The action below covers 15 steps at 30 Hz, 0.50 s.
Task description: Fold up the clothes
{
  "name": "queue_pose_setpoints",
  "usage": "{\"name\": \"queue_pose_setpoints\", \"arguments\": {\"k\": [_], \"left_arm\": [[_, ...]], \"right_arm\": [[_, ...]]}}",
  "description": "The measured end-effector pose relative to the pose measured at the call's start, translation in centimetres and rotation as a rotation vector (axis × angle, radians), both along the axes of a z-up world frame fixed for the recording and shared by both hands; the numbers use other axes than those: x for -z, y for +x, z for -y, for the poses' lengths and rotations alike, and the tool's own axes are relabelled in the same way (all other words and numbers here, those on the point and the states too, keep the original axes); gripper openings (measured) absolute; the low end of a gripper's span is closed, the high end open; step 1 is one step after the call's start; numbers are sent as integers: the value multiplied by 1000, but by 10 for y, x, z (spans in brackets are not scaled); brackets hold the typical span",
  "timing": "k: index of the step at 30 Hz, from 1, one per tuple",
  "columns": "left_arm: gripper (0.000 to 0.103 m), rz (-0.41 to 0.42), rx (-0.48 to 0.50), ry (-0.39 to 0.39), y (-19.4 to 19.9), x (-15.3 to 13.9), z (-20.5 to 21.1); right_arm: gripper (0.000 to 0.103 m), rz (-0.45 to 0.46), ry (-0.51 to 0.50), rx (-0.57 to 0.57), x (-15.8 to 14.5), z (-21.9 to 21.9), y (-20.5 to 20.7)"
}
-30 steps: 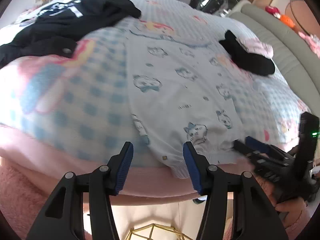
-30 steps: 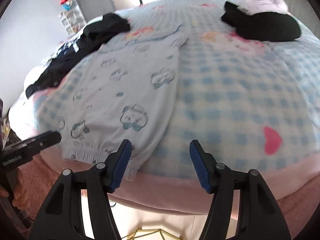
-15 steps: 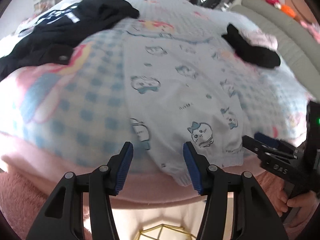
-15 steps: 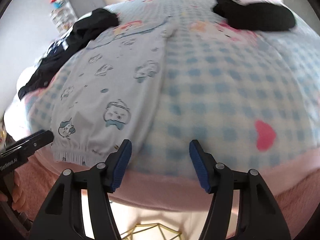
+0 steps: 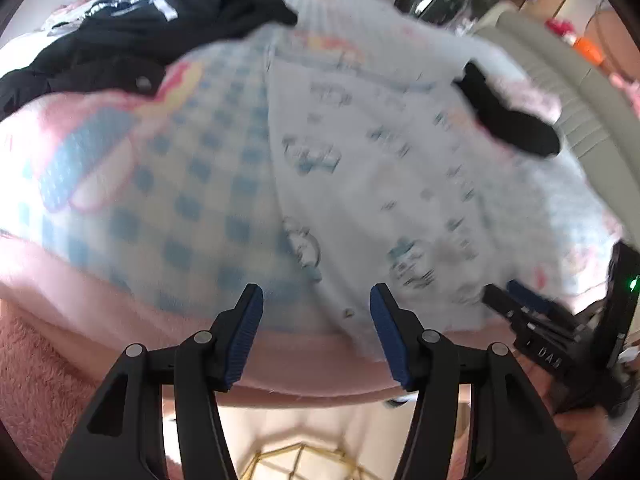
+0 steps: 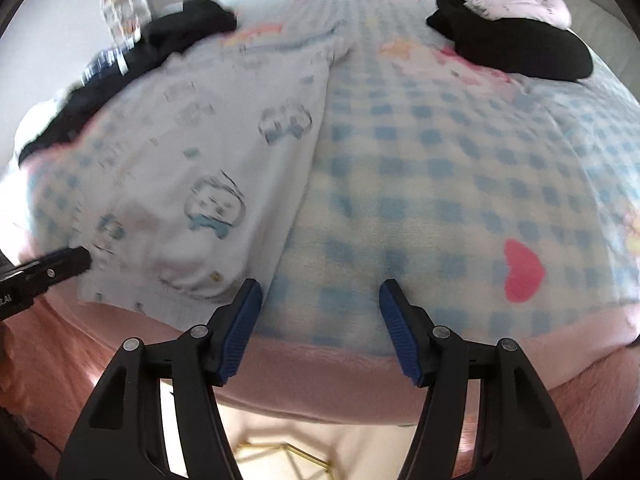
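A pale blue garment with cartoon prints (image 5: 384, 184) lies flat on the checked blanket (image 5: 192, 200), its ribbed hem at the bed's near edge; it also shows in the right wrist view (image 6: 224, 168). My left gripper (image 5: 316, 300) is open and empty, just short of the hem's left part. My right gripper (image 6: 320, 288) is open and empty over the blanket (image 6: 440, 168), just right of the hem's corner. Each gripper shows in the other's view: the right one (image 5: 520, 300), the left one (image 6: 64, 260).
A pile of black clothes (image 5: 132, 40) lies at the far left of the bed. A folded black garment (image 6: 512, 44) with a pink one (image 6: 520, 2) on it lies far right. A grey headboard (image 5: 576, 92) runs along the right. Below the bed edge is floor.
Both grippers have moved in closer to the garment's hem at the bed edge; the views are motion-blurred. The jaws stay open. The garment has not moved.
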<state>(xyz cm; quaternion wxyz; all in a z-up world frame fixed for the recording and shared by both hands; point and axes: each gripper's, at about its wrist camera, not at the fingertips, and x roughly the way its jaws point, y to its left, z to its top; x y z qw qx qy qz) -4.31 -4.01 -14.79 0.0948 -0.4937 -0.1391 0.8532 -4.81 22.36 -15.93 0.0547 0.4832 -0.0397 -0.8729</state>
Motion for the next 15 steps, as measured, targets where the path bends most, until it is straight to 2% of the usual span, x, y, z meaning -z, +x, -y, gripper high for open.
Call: {"name": "queue_pose_setpoints", "arguments": {"k": [1, 3, 7, 10, 12, 15], "left_arm": [[58, -13, -1, 26, -1, -2, 0], [58, 9, -2, 19, -7, 5, -8], [59, 80, 2, -86, -10, 26, -18], [59, 86, -9, -54, -6, 26, -9], [59, 76, -26, -28, -3, 23, -3], [55, 8, -31, -21, 4, 10, -4]], "right_arm": [[62, -25, -37, 12, -2, -1, 3], [63, -50, -101, 13, -3, 1, 5], [64, 13, 3, -41, 16, 24, -6], [67, 39, -5, -23, 17, 12, -4], [65, 47, -18, 1, 15, 3, -1], [62, 21, -53, 52, 2, -10, 0]]}}
